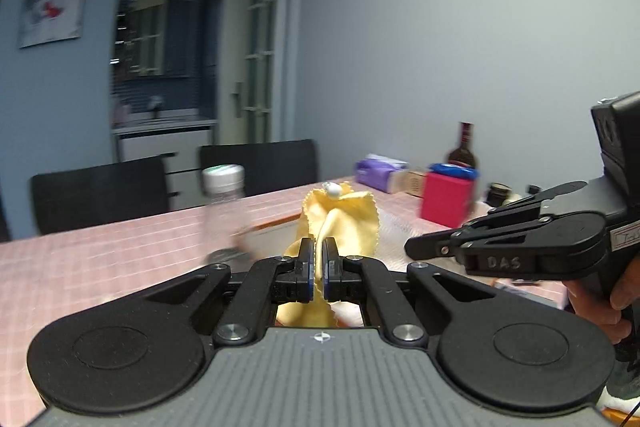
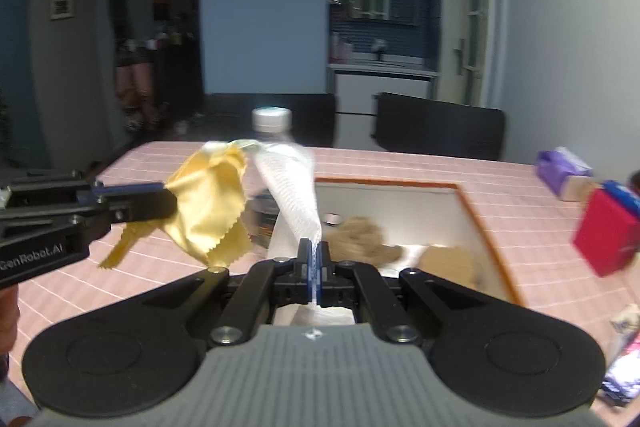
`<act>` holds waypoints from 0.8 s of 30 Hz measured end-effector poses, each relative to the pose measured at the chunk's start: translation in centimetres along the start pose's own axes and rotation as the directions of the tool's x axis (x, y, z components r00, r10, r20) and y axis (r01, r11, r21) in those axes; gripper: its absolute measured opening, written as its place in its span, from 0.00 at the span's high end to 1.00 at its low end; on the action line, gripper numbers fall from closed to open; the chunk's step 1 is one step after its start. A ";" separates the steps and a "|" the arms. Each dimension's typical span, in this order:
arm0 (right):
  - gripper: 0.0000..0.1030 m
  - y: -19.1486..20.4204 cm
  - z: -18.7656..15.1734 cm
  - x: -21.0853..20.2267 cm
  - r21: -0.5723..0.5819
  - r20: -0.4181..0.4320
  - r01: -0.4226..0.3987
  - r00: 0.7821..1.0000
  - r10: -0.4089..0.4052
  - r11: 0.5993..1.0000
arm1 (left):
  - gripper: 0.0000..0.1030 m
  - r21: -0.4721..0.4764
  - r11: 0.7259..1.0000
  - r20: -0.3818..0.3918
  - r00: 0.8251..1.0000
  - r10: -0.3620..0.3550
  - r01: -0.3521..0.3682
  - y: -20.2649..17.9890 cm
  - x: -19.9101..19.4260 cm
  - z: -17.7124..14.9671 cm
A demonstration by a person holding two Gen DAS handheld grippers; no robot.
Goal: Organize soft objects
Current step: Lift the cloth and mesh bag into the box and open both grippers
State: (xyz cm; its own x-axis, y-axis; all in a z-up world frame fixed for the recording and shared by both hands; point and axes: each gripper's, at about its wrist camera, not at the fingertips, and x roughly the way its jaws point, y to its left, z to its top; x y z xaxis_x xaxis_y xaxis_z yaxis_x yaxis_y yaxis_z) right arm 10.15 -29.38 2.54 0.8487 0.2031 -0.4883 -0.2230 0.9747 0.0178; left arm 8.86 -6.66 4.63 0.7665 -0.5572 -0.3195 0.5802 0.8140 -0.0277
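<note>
My left gripper point(image 1: 319, 269) is shut on a yellow cloth point(image 1: 344, 223) with pinked edges and holds it above the pink table. It also shows in the right wrist view point(image 2: 170, 203) with the yellow cloth point(image 2: 212, 211) hanging from it. My right gripper point(image 2: 316, 267) is shut on a white mesh cloth point(image 2: 292, 187), which rises to the left and meets the yellow cloth at the top. The right gripper shows at the right of the left wrist view point(image 1: 416, 251). A tray point(image 2: 476, 211) holds brown and tan soft items point(image 2: 364, 239).
A clear bottle with a white cap point(image 2: 272, 123) stands behind the cloths. A red box point(image 2: 604, 235), a purple tissue pack point(image 2: 560, 167) and a dark bottle point(image 1: 464, 147) are on the pink checked table point(image 2: 400, 163). Black chairs point(image 2: 436, 127) stand at the far side.
</note>
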 end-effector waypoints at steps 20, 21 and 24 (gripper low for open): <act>0.97 -7.6 -3.5 7.2 -0.109 -0.405 0.077 0.907 -0.115 0.991 | 0.93 0.183 0.972 -0.425 0.903 -0.055 0.146 -4.7 13.0 -2.9; 0.96 -7.5 -3.5 7.3 -0.113 -0.406 0.077 0.907 -0.117 0.991 | 0.89 0.189 0.971 -0.427 0.903 -0.050 0.143 -4.7 13.2 -3.0; 0.79 -7.3 -3.4 7.3 -0.129 -0.390 0.087 0.911 -0.131 0.988 | 0.73 0.212 0.970 -0.412 0.911 -0.022 0.119 -4.7 13.1 -3.2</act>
State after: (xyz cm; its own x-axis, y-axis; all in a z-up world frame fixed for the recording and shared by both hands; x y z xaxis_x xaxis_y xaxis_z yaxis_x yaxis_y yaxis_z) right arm 16.35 -35.32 -4.12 0.6158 0.0208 -0.7877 -0.2087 0.9683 -0.1375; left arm 15.32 -17.31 -2.44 0.5721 -0.4575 -0.6807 0.7124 0.6884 0.1361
